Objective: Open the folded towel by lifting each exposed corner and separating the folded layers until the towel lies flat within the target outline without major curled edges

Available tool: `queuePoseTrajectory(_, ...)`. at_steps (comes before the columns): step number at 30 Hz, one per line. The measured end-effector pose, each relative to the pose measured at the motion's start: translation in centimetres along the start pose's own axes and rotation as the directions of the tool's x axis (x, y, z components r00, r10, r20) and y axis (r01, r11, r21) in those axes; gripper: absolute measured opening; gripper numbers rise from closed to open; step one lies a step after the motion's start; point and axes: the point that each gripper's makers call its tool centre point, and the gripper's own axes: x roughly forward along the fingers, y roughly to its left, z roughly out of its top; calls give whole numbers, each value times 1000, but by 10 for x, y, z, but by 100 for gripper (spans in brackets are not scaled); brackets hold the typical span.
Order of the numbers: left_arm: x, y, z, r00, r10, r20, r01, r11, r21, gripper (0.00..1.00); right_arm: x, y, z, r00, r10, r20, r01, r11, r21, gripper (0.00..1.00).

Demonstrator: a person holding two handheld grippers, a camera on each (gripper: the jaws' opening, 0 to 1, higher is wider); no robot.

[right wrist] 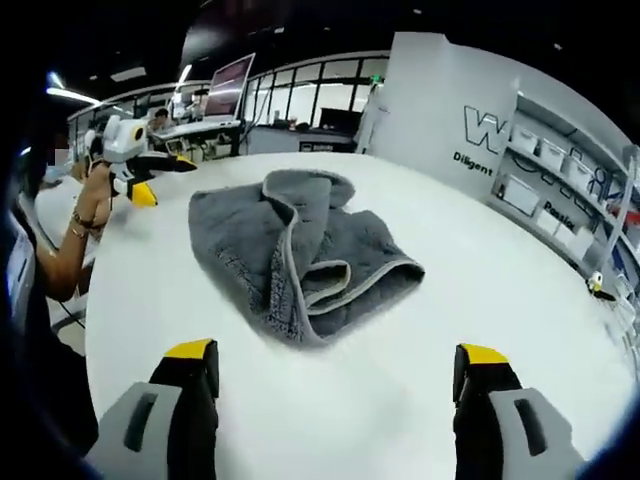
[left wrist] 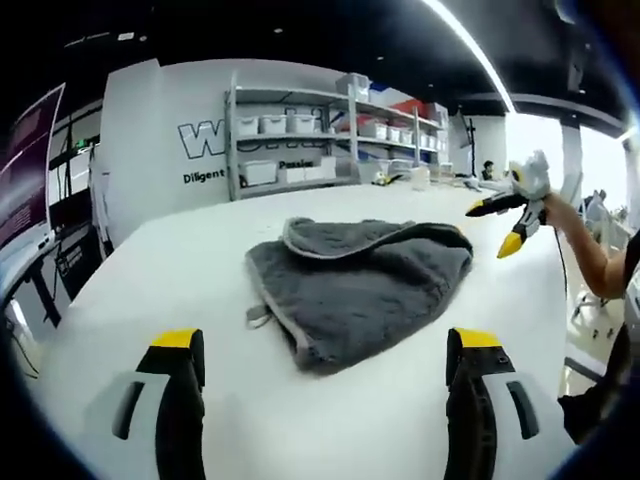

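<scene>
Crumpled grey terry towel point(left wrist: 360, 290) mid-frame on round white table point(left wrist: 180, 270). Left gripper point(left wrist: 325, 370) and right gripper point(right wrist: 335, 385) at bottom of frame, spread wide, holding nothing.

One grey towel point(left wrist: 360, 290) on one white tabletop point(left wrist: 200, 270); two grippers, left gripper point(left wrist: 325, 345) and right gripper point(right wrist: 338, 360); one shelf unit point(left wrist: 330, 135).

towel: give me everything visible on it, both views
The towel is dark grey terry cloth with a lighter grey bound hem and a small hanging loop at one edge. It lies loosely folded and rumpled on the white table, upper layers flopped over the lower with a hem curling up along the top. Only the table touches it. The left gripper and right gripper both stand open, short of it.
</scene>
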Motion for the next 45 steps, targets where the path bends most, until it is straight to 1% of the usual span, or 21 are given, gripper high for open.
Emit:
queuePoseTrajectory(2, 0, -1, 1, 1000, -5, 2, 5, 1000, -1, 99, -2, -2, 0, 1000, -6, -3, 6, 1000, 0, 99)
queuePoseTrajectory(5, 0, -2, 1, 1000, -7, 1, 7, 1000, 2, 99, -2, -1, 9, 1000, -2, 12, 2, 1000, -5, 99)
queuePoseTrajectory(10, 0, -3, 0, 1000, -6, -2, 6, 1000, 6, 99, 4, 7, 36, 998, 24, 50, -22, 999, -44, 99)
queuePoseTrajectory(14, -1, -3, 0, 1000, -10, -2, 10, 1000, 7, 99, 12, 17, 57, 996, 54, 73, -48, 996, -80, 94)
queuePoseTrajectory(15, -2, -3, -1, 1000, -10, -3, 10, 1000, 9, 99, 15, 21, 65, 994, 67, 84, -59, 993, -100, 94)
queuePoseTrajectory(16, -2, -2, -1, 1000, -8, -5, 8, 1000, 8, 99, 18, 23, 71, 993, 73, 91, -63, 992, -107, 92)
queuePoseTrajectory(18, -3, -1, -2, 1000, -3, -4, 3, 1000, 7, 99, 25, 26, 85, 990, 81, 114, -66, 990, -127, 87)
queuePoseTrajectory(20, -4, 0, -2, 1000, -3, -2, 3, 1000, 4, 99, 31, 30, 96, 988, 91, 124, -73, 987, -145, 82)
queuePoseTrajectory(23, -6, 1, -2, 1000, -2, 1, 2, 1000, 3, 99, 45, 38, 114, 985, 117, 128, -94, 981, -171, 79)
queuePoseTrajectory(25, -8, 2, -2, 1000, 1, 3, -1, 1000, 3, 99, 52, 44, 122, 983, 133, 128, -106, 974, -199, 76)
queuePoseTrajectory(26, -8, 3, -2, 1000, 3, 4, -3, 1000, 3, 99, 55, 46, 125, 982, 136, 129, -108, 973, -204, 72)
queuePoseTrajectory(29, -9, 5, -3, 1000, 9, 7, -8, 1000, -3, 99, 70, 59, 138, 977, 175, 118, -142, 958, -248, 62)
queuePoseTrajectory(32, -9, 5, -5, 1000, 9, 3, -9, 1000, -4, 99, 86, 74, 147, 974, 203, 102, -167, 944, -284, 57)
queuePoseTrajectory(34, -9, 4, -6, 1000, 6, 3, -6, 1000, -5, 99, 99, 82, 150, 975, 208, 82, -174, 935, -311, 54)
queuePoseTrajectory(35, -9, 4, -6, 1000, 6, 3, -6, 1000, -6, 99, 106, 85, 150, 975, 212, 68, -178, 925, -336, 52)
queuePoseTrajectory(36, -9, 4, -6, 1000, 6, 4, -6, 1000, -6, 99, 113, 88, 152, 975, 212, 66, -177, 922, -344, 49)
queuePoseTrajectory(39, -9, 4, -6, 1000, 6, 5, -6, 1000, -7, 99, 130, 91, 156, 974, 220, 54, -188, 917, -352, 42)
queuePoseTrajectory(40, -9, 4, -7, 1000, 6, 5, -5, 1000, -7, 99, 136, 93, 154, 973, 229, 42, -199, 912, -359, 38)
queuePoseTrajectory(41, -9, 4, -8, 1000, 4, 2, -4, 1000, -5, 99, 143, 95, 152, 969, 245, 20, -223, 911, -348, 36)
queuePoseTrajectory(43, -10, 3, -10, 1000, -5, -6, 5, 1000, 8, 99, 152, 93, 153, 973, 230, 25, -207, 913, -352, 37)
queuePoseTrajectory(45, -11, 4, -11, 1000, -5, -7, 5, 1000, 7, 99, 160, 91, 148, 977, 212, -2, -198, 909, -366, 36)
